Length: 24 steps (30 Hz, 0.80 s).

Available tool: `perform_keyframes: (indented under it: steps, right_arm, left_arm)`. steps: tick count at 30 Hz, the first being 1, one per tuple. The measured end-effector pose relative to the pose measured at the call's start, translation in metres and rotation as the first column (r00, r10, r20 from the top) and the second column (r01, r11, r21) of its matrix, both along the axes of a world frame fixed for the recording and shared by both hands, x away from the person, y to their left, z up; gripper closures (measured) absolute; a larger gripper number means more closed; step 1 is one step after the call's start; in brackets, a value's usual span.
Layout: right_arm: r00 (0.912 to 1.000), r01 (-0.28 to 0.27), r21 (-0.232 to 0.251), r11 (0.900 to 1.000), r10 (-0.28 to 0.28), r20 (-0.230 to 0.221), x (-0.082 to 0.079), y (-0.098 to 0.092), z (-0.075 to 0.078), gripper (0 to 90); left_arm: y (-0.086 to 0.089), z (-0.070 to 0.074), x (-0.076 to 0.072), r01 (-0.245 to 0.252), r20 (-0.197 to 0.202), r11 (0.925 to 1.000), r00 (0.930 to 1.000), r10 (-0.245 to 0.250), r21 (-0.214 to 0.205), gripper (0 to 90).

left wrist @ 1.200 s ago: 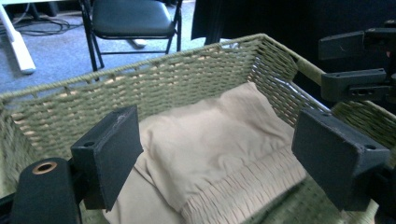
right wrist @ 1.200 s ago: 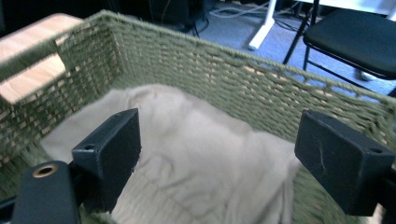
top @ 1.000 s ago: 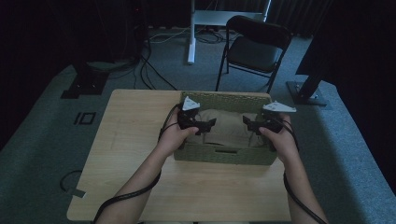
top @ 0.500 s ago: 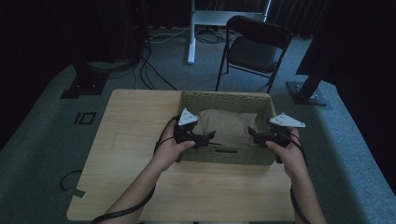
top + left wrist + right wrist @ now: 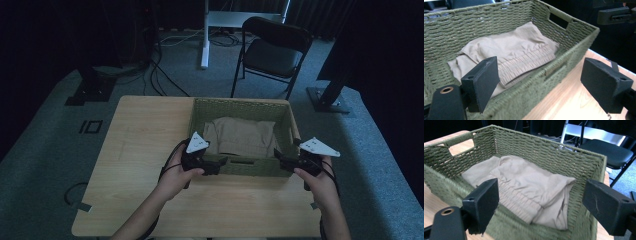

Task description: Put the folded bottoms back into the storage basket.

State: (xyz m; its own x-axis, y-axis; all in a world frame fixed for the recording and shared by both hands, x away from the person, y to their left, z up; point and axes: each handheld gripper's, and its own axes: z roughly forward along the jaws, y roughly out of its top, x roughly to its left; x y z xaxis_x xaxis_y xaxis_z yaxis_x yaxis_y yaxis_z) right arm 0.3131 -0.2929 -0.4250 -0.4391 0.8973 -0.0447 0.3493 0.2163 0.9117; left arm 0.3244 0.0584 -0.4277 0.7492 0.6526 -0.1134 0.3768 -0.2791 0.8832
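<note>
A green woven basket (image 5: 240,167) stands on the wooden table (image 5: 145,130). Inside it lies a folded beige garment (image 5: 241,135) with an elastic waistband (image 5: 524,65). My left gripper (image 5: 221,164) is open at the basket's near left corner, its jaws wide apart and empty. My right gripper (image 5: 278,160) is open at the near right corner, also holding nothing. In the left gripper view the basket (image 5: 564,37) and garment sit beyond the jaws. The right gripper view looks over the near wall onto the garment (image 5: 529,185) in the basket (image 5: 531,145).
A black folding chair (image 5: 272,50) stands behind the table. A white stand (image 5: 215,20) and cables lie on the grey carpet farther back. A dark equipment base (image 5: 327,100) sits at the right. Bare tabletop lies left of the basket and along the near edge.
Both grippers have pulled back from inside the basket toward me to its near corners. The garment now lies uncovered in the basket.
</note>
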Motion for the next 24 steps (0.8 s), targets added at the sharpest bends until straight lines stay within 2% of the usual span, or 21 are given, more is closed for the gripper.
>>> perform_keyframes:
  steps: [5,10,12,13,14,17,18,19,20,24]
  right_arm:
    - [0.9999,0.017,0.001,0.9999,-0.017,0.001,-0.013,-0.006,-0.009,13.6]
    - [0.9993,0.036,-0.006,0.9993,-0.036,-0.011,-0.021,-0.011,-0.02,13.5]
    - [0.9991,0.04,-0.011,0.9991,-0.04,-0.016,-0.024,-0.012,-0.025,13.3]
    - [0.9989,0.042,-0.01,0.9991,-0.042,-0.021,-0.025,-0.012,-0.027,13.3]
    - [0.9987,0.045,-0.01,0.9989,-0.046,-0.024,-0.026,-0.013,-0.03,13.3]
    - [0.9979,0.051,-0.007,0.9987,-0.051,-0.039,-0.03,-0.014,-0.039,13.3]
    - [0.9977,0.053,-0.005,0.9986,-0.054,-0.041,-0.031,-0.014,-0.042,12.9]
    - [0.9977,0.053,-0.005,0.9986,-0.054,-0.041,-0.031,-0.014,-0.042,12.9]
    - [0.9974,0.06,0.003,0.9982,-0.06,-0.04,-0.034,-0.015,-0.046,12.9]
    - [0.9963,0.077,0.005,0.997,-0.077,-0.039,-0.04,-0.016,-0.052,13.0]
  left_arm:
    - [0.003,-0.006,-0.011,0.006,0.011,0.9997,0.9999,-0.006,0.024,15.7]
    - [0.005,-0.016,-0.019,0.018,0.007,0.9995,0.9998,-0.018,0.024,15.7]
    - [0.005,-0.023,-0.021,0.016,0.027,0.9985,0.9995,-0.017,0.052,15.7]
    - [0.005,-0.023,-0.021,0.016,0.027,0.9985,0.9995,-0.017,0.052,15.7]
    - [0.006,-0.031,-0.023,0.02,0.019,0.9974,0.9996,-0.021,0.069,15.7]
    - [0.007,-0.039,-0.026,0.025,-0.002,0.997,0.9997,-0.024,0.073,15.7]
    - [0.008,-0.047,-0.028,0.03,-0.019,0.9967,0.9994,-0.029,0.076,15.7]
    - [0.008,-0.047,-0.028,0.03,-0.019,0.9967,0.9994,-0.029,0.076,15.7]
    - [0.009,-0.054,-0.031,0.031,-0.034,0.9965,0.999,-0.028,0.077,15.7]
    - [0.012,-0.067,-0.036,0.03,-0.062,0.9961,0.9978,-0.025,0.083,15.7]
